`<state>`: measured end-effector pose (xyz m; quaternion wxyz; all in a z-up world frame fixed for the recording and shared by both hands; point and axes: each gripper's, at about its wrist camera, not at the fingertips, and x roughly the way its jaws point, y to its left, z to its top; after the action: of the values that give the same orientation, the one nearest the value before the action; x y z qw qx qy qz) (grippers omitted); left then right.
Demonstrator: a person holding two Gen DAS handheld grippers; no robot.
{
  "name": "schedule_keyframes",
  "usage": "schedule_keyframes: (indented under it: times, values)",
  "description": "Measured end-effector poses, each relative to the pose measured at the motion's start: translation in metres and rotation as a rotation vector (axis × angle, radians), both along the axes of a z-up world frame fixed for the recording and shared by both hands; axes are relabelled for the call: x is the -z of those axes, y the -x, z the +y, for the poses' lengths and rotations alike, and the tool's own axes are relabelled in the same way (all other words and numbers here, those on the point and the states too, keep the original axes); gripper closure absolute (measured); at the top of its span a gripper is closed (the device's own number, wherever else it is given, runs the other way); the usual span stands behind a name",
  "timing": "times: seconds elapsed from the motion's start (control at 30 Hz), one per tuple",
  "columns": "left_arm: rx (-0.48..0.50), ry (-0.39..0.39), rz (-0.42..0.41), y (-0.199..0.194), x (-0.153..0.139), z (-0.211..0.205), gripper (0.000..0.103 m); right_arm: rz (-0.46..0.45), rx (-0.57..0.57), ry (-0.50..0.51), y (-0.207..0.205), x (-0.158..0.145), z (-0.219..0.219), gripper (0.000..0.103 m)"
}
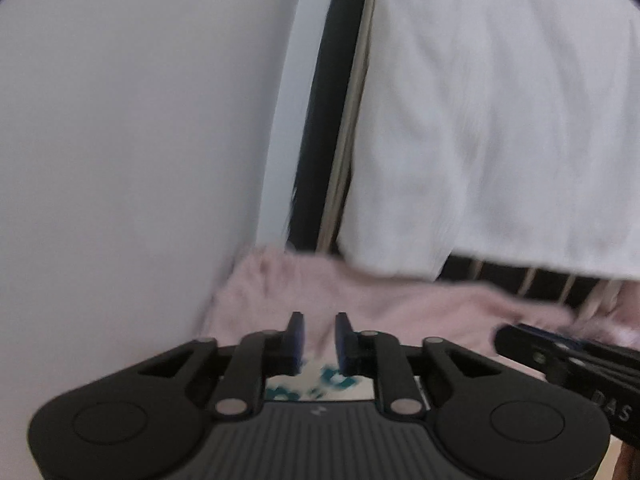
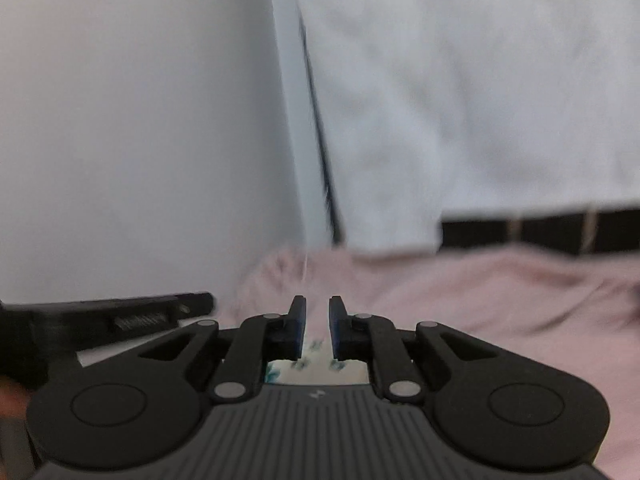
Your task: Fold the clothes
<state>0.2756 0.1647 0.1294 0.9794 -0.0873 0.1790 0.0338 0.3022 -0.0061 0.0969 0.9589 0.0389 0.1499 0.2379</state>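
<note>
A white cloth with teal print (image 1: 320, 384) shows between the fingers of my left gripper (image 1: 319, 330), whose jaws stand close with a narrow gap. The same printed cloth (image 2: 316, 364) shows between the fingers of my right gripper (image 2: 318, 316), jaws also close together. Whether either pinches the cloth is unclear through the blur. Both grippers hover side by side over a pink bedspread (image 1: 400, 308), also in the right wrist view (image 2: 480, 300). The right gripper's body (image 1: 568, 356) shows at the left view's right edge; the left gripper's body (image 2: 112, 320) shows at the right view's left edge.
A white wall (image 1: 120, 140) fills the left. A white cloth or sheet (image 1: 500, 120) hangs at right over a dark slatted frame (image 1: 520, 276). A dark vertical post (image 1: 324, 120) stands between wall and sheet. Both views are motion-blurred.
</note>
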Motion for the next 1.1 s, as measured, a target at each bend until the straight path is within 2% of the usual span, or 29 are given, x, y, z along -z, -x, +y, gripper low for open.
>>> schedule_keyframes:
  times: [0.07, 0.1, 0.17, 0.2, 0.23, 0.3, 0.37, 0.47, 0.5, 0.6, 0.63, 0.7, 0.8, 0.9, 0.93, 1.0, 1.07, 1.1]
  values:
    - [0.008, -0.016, 0.005, 0.017, -0.02, -0.009, 0.081, 0.003, 0.017, 0.003, 0.019, -0.016, -0.023, 0.089]
    - [0.007, -0.028, 0.011, 0.027, -0.027, -0.016, 0.076, 0.018, 0.014, 0.012, 0.027, -0.02, -0.033, 0.089]
    - [0.008, -0.058, 0.024, 0.052, -0.035, -0.03, 0.062, 0.046, 0.02, 0.057, 0.046, -0.022, -0.052, 0.087]
    - [0.009, -0.073, 0.033, 0.066, -0.036, -0.038, 0.049, 0.06, 0.023, 0.081, 0.056, -0.022, -0.062, 0.085]
    - [0.009, -0.086, 0.049, 0.081, -0.034, -0.047, 0.042, 0.07, 0.034, 0.105, 0.069, -0.022, -0.073, 0.082]
    - [0.029, -0.115, 0.096, 0.117, -0.022, -0.066, 0.033, 0.1, 0.05, 0.129, 0.102, -0.018, -0.097, 0.066]
    - [0.047, -0.114, 0.148, 0.159, 0.0, -0.084, 0.032, 0.136, 0.065, 0.141, 0.137, -0.011, -0.121, 0.064]
    - [0.072, -0.057, 0.2, 0.217, 0.036, -0.111, 0.032, 0.217, 0.091, 0.143, 0.189, 0.012, -0.152, 0.063]
    - [0.08, -0.041, 0.214, 0.235, 0.047, -0.121, 0.032, 0.239, 0.103, 0.137, 0.204, 0.021, -0.16, 0.059]
    - [0.075, -0.081, 0.236, 0.27, 0.071, -0.149, 0.032, 0.293, 0.144, 0.136, 0.245, 0.048, -0.176, 0.048]
    - [0.073, -0.096, 0.247, 0.278, 0.077, -0.157, 0.032, 0.308, 0.16, 0.138, 0.257, 0.056, -0.179, 0.048]
    - [0.081, -0.118, 0.269, 0.288, 0.088, -0.169, 0.032, 0.303, 0.183, 0.162, 0.276, 0.068, -0.186, 0.04]
    - [0.08, -0.152, 0.271, 0.3, 0.096, -0.18, 0.032, 0.318, 0.202, 0.163, 0.29, 0.08, -0.188, 0.039]
    - [0.054, -0.175, 0.274, 0.3, 0.105, -0.185, 0.025, 0.337, 0.22, 0.169, 0.298, 0.086, -0.188, 0.038]
    - [0.052, -0.165, 0.297, 0.299, 0.109, -0.184, 0.025, 0.336, 0.225, 0.186, 0.298, 0.087, -0.186, 0.036]
    - [0.052, -0.142, 0.311, 0.298, 0.112, -0.181, 0.023, 0.331, 0.234, 0.22, 0.298, 0.089, -0.182, 0.024]
    - [0.051, -0.154, 0.317, 0.298, 0.112, -0.183, 0.022, 0.334, 0.252, 0.241, 0.295, 0.09, -0.179, 0.022]
    - [0.061, -0.156, 0.318, 0.297, 0.112, -0.185, 0.018, 0.335, 0.262, 0.242, 0.295, 0.091, -0.179, 0.019]
